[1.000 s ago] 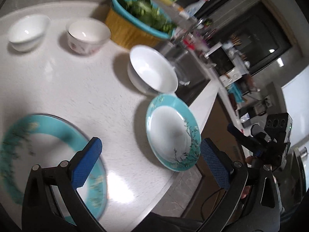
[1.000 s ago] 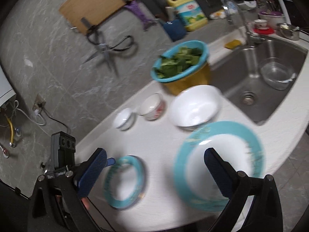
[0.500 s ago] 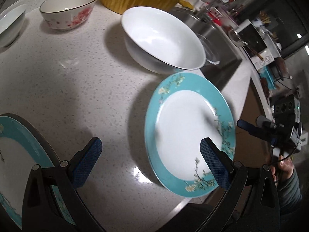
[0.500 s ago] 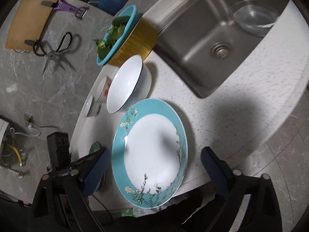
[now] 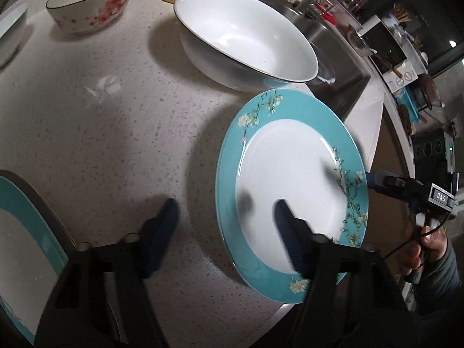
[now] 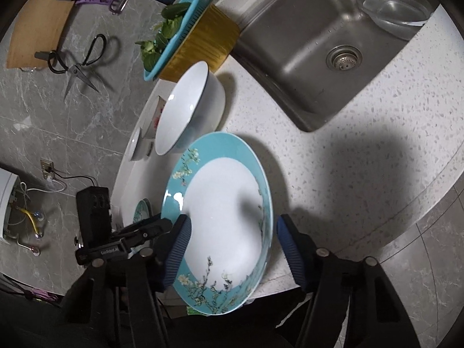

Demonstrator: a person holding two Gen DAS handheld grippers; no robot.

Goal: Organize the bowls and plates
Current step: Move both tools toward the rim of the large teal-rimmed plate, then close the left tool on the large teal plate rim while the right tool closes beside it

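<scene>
the round teal-rimmed white plate with blossom sprigs [image 5: 293,185] lies flat at the speckled white countertop [image 5: 101,133] edge, just before the large white bowl [image 5: 246,37]. the left gripper [image 5: 224,217] and right gripper [image 6: 232,229] straddle opposite rim sides, one finger over the plate, one outside. both jaws are closing, not yet pinching.

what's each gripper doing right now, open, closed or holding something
left gripper: jaws closing astride the near rim of the teal plate, not yet gripping.
right gripper: jaws closing around the same plate's rim, no grip yet.
</scene>
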